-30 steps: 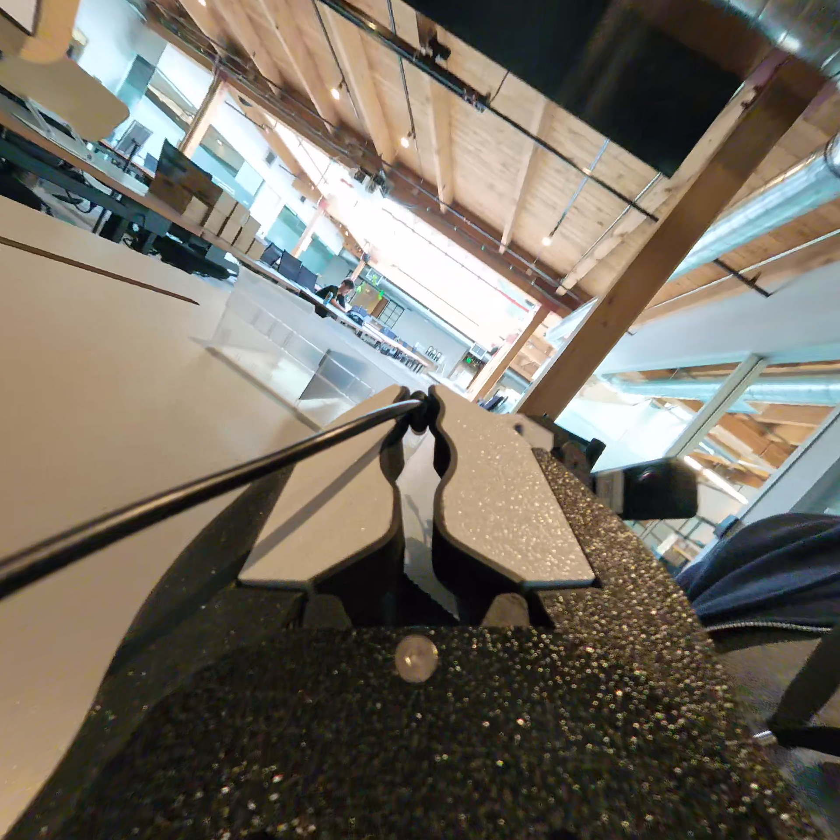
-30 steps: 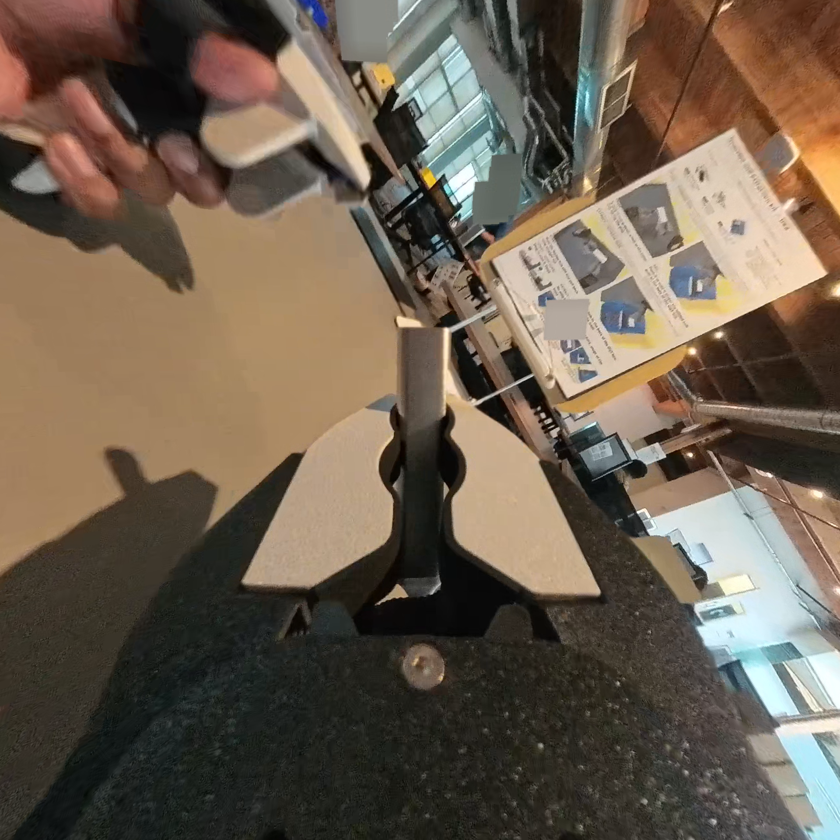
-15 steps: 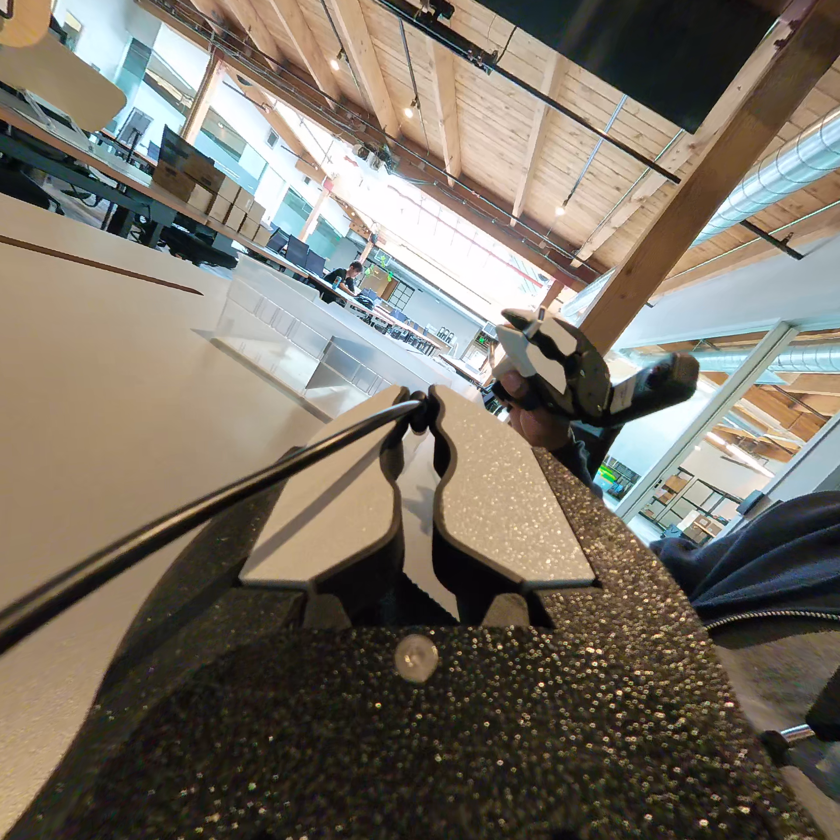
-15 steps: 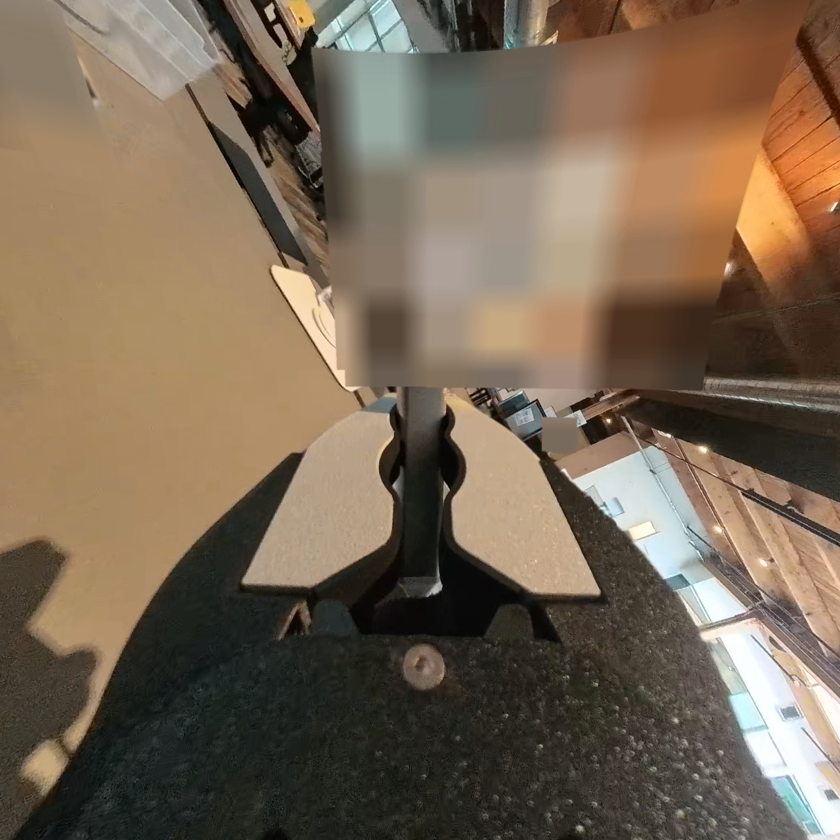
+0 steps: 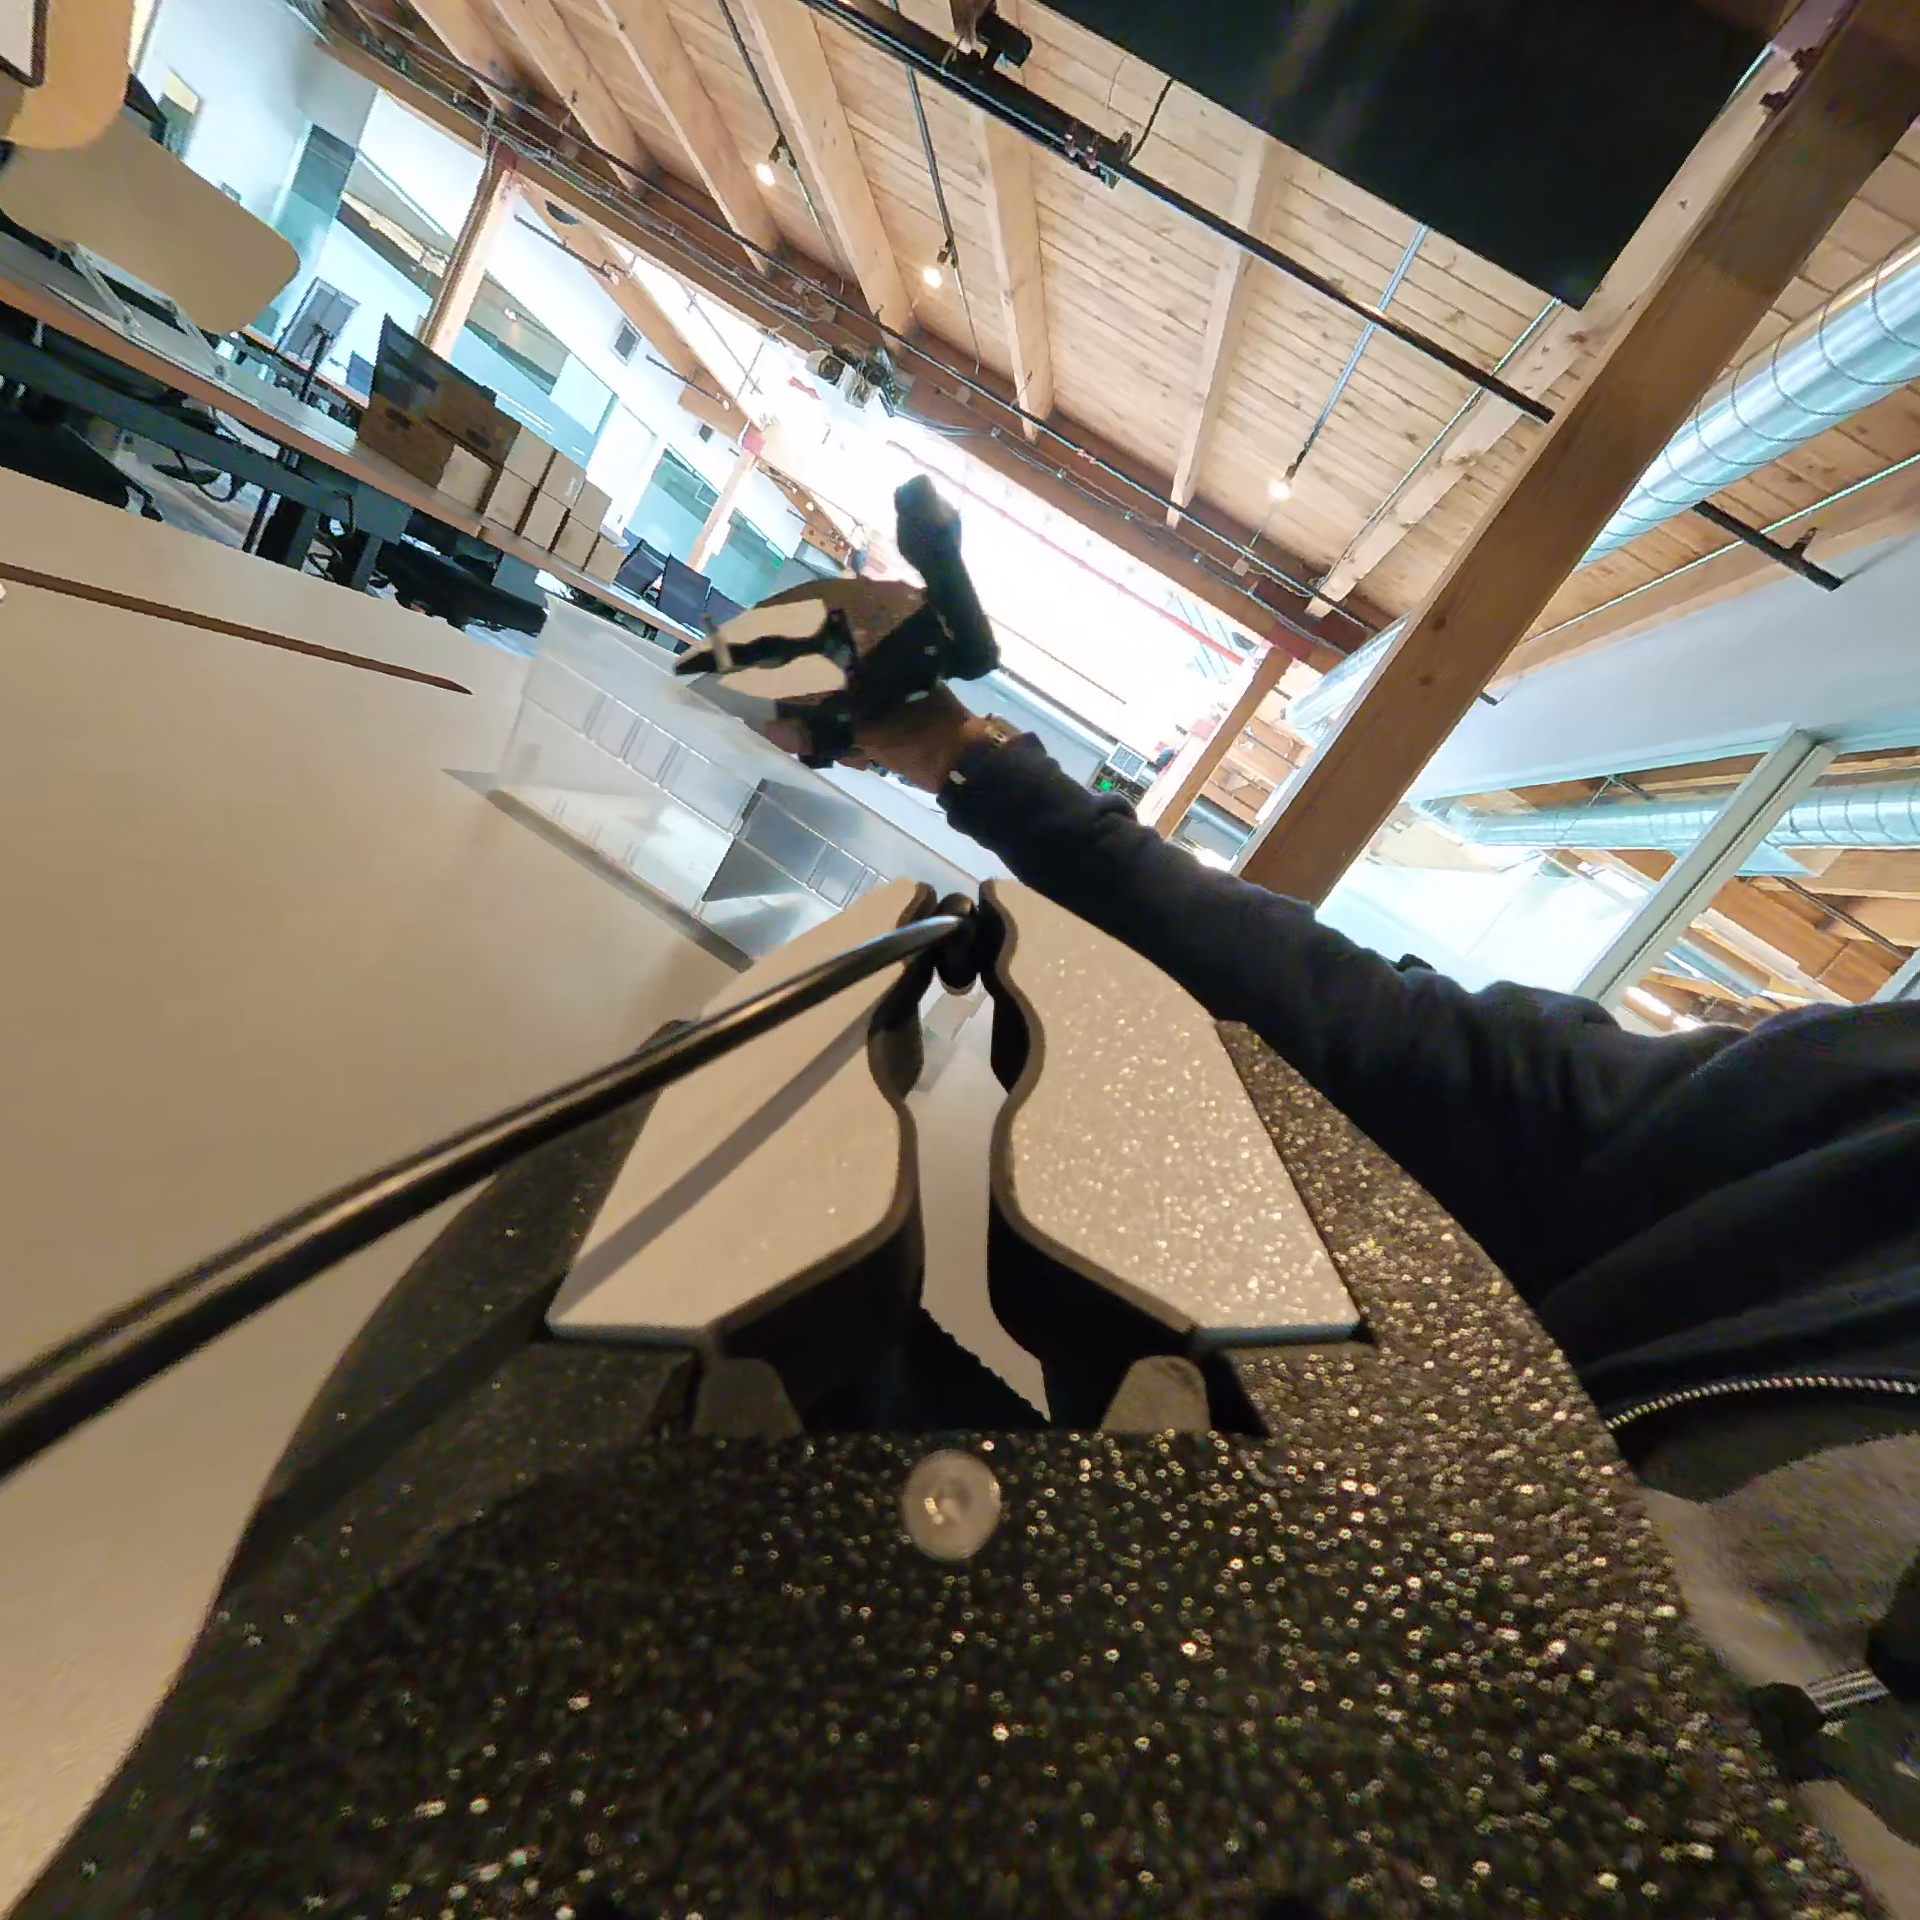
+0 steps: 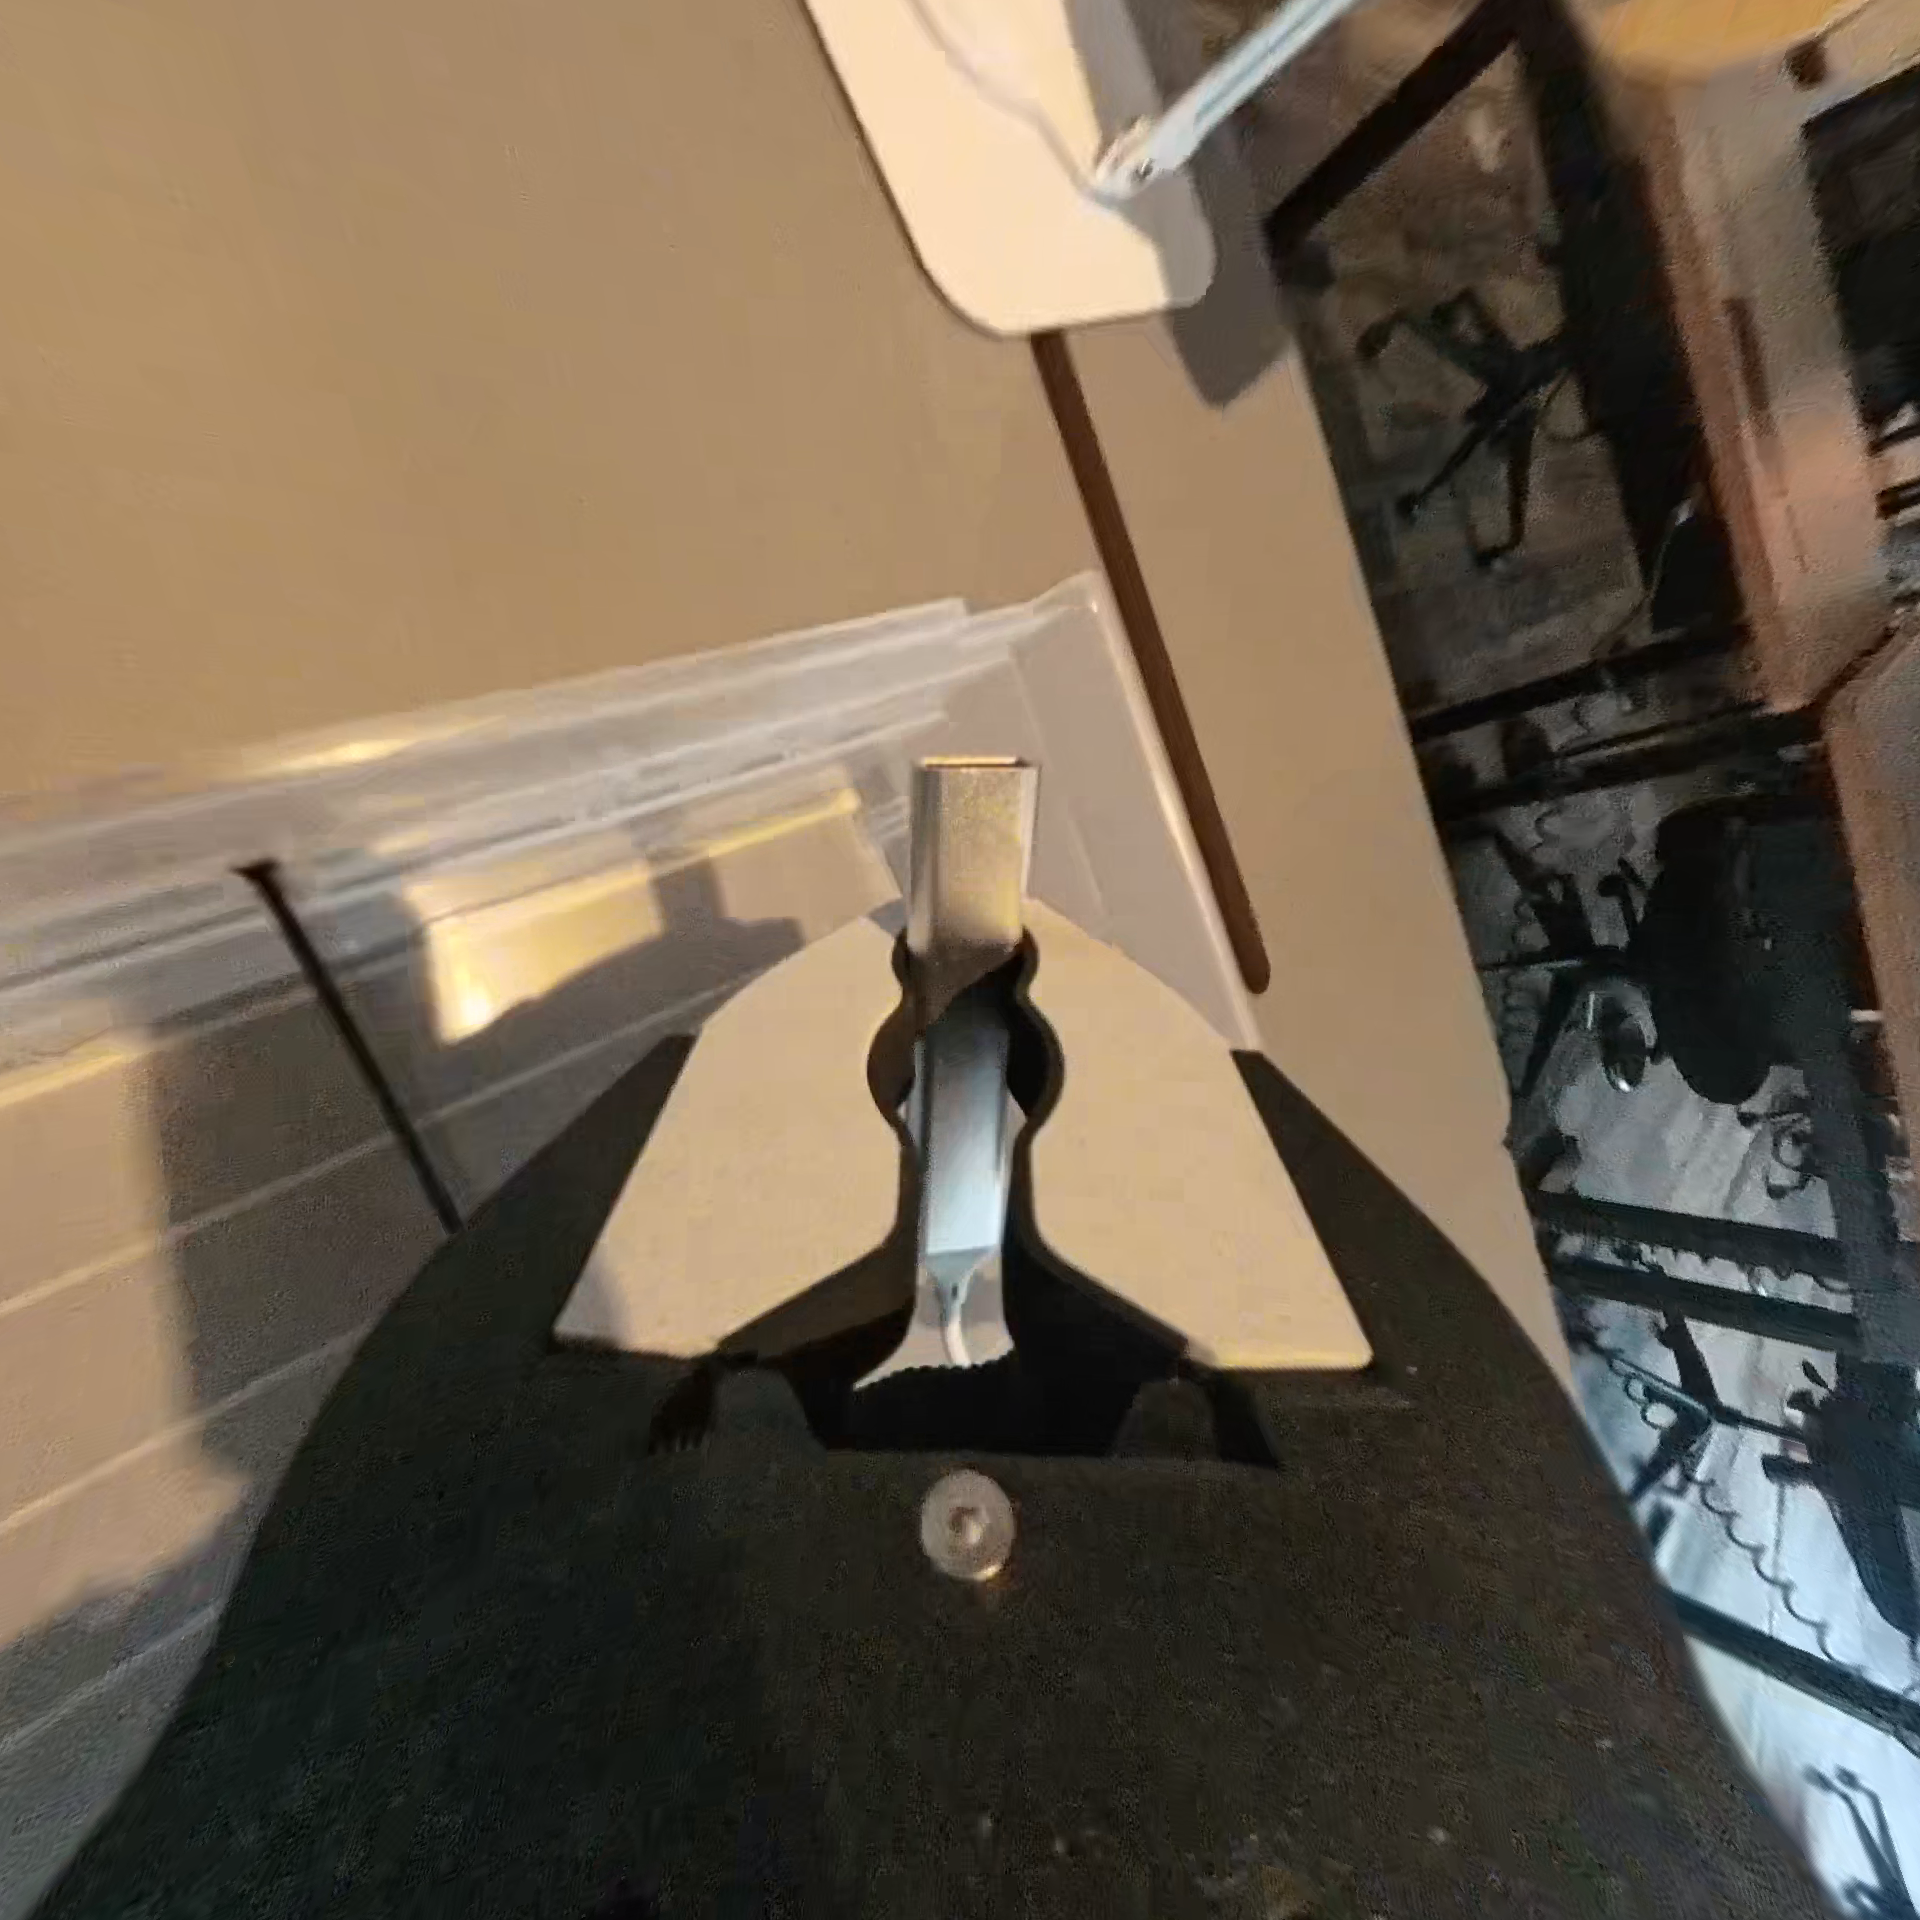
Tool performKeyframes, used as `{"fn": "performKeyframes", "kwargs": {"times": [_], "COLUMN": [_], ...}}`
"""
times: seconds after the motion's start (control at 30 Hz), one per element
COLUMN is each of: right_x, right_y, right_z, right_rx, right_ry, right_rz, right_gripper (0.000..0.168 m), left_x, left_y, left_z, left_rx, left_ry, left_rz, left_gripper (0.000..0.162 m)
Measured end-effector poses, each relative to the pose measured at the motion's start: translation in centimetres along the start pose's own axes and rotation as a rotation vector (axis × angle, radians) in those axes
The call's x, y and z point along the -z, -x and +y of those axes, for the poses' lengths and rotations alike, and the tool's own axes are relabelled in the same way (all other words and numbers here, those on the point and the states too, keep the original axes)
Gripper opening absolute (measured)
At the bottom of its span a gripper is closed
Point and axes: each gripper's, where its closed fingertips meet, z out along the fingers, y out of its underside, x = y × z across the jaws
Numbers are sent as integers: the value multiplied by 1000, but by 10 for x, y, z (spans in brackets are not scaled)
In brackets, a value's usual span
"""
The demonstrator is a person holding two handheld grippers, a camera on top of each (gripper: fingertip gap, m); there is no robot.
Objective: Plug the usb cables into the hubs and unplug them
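Left wrist view shows the left gripper (image 5: pixel 961 940) pinching a black cable (image 5: pixel 468 1148) at its tips; the right gripper (image 6: pixel 968 940), raised over the table (image 5: pixel 260 883), clamps a silver hub (image 6: pixel 971 862). Plug and hub sit well apart, so plugging seems not yet done

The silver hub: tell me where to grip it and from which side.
Grip the silver hub across its long flat sides, mid-body, coming from the cord end, as the right hand-held gripper does. That leaves the port end sticking out past the fingertips.
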Motion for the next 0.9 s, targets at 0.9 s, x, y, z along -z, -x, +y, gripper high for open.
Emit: {"fn": "performKeyframes", "kwargs": {"times": [0.9], "right_x": [-1], "right_y": [-7], "right_z": [31], "right_rx": [-43], "right_ry": [197], "right_rz": [126], "right_gripper": [57], "left_x": [0], "left_y": [-1], "left_z": [2], "left_rx": [-17], "left_ry": [4], "left_rz": [-3], "left_gripper": [7]}}
